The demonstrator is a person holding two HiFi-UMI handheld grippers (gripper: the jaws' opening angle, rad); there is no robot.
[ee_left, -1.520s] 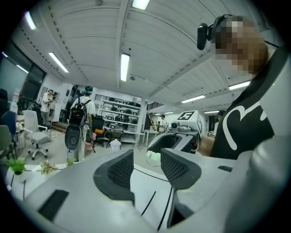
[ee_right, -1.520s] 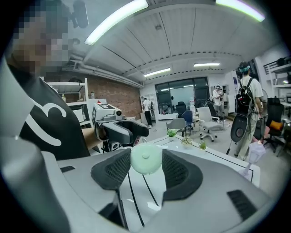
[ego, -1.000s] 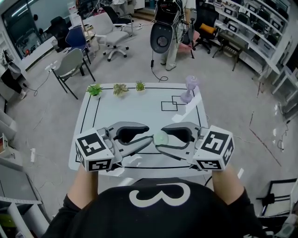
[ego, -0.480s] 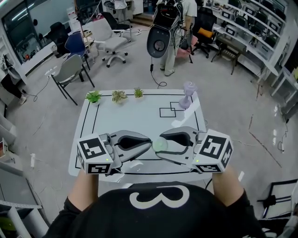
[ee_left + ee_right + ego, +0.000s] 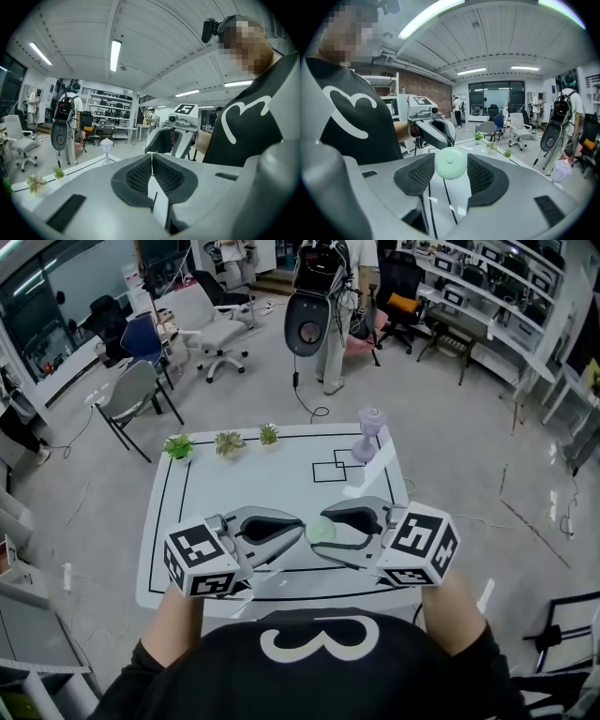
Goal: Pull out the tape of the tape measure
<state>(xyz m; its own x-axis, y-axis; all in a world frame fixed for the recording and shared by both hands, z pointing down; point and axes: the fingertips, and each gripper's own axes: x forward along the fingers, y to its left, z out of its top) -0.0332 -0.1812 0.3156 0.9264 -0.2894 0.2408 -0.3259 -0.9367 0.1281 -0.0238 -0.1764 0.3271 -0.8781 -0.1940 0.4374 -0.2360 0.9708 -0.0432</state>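
Note:
A pale green round tape measure point(image 5: 322, 530) point(image 5: 450, 163) hangs above the near part of the white table point(image 5: 281, 460), and my right gripper point(image 5: 323, 534) point(image 5: 450, 165) is shut on it, pads pressing on both sides. My left gripper point(image 5: 304, 538) point(image 5: 151, 158) faces it from the left. Its jaws have just been closing and now stand shut, tips together right beside the tape measure's left edge. I see no tape or tab between them; in the left gripper view the tips hide the tape measure. No pulled-out tape shows.
Three small potted plants point(image 5: 228, 442) stand along the table's far edge, with a purple dumbbell-shaped object point(image 5: 366, 432) and a white strip point(image 5: 370, 470) at the far right. A person with gear point(image 5: 319, 296) stands beyond the table, among office chairs point(image 5: 141, 385).
My left gripper's jaws have gone from open to shut beside the tape measure. Both grippers have drifted a little; the right still grips the green case.

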